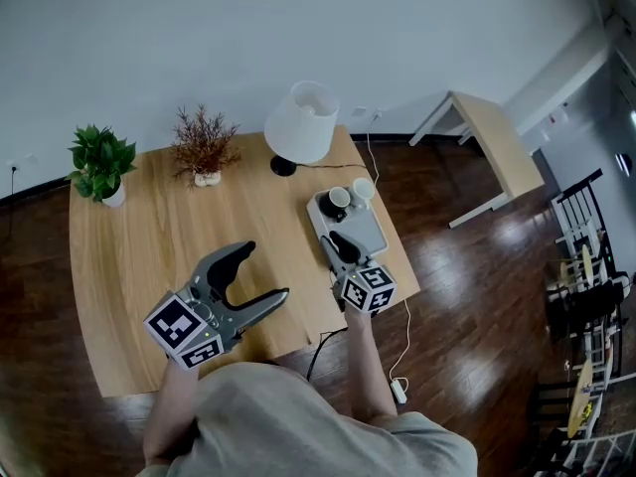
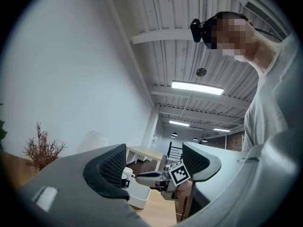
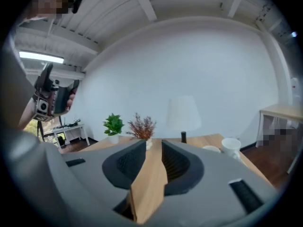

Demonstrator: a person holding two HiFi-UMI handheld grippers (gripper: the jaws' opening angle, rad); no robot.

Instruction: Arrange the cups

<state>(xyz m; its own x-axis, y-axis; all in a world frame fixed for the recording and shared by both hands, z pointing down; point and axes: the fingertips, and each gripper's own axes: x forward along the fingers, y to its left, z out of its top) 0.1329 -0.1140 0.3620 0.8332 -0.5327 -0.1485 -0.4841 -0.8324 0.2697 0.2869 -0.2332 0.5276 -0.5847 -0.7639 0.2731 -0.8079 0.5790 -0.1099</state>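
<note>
Two cups stand side by side at the far end of a pale grey tray [image 1: 375, 235] on the right part of the wooden table: a white cup [image 1: 364, 188] and a cup with a dark inside [image 1: 339, 199]. My right gripper [image 1: 338, 238] hovers over the tray's near half and points at them. Its jaws are a narrow gap apart with nothing in them. In the right gripper view [image 3: 154, 148] the white cup [image 3: 231, 146] shows ahead to the right. My left gripper [image 1: 265, 271] is held above the table's front, wide open and empty [image 2: 156, 162].
A white lamp [image 1: 300, 122] stands just behind the tray. A dried red plant [image 1: 204, 145] and a green potted plant [image 1: 101, 162] sit along the table's far edge. A cable [image 1: 397, 336] hangs off the right edge to the dark floor. A second desk [image 1: 497, 142] stands far right.
</note>
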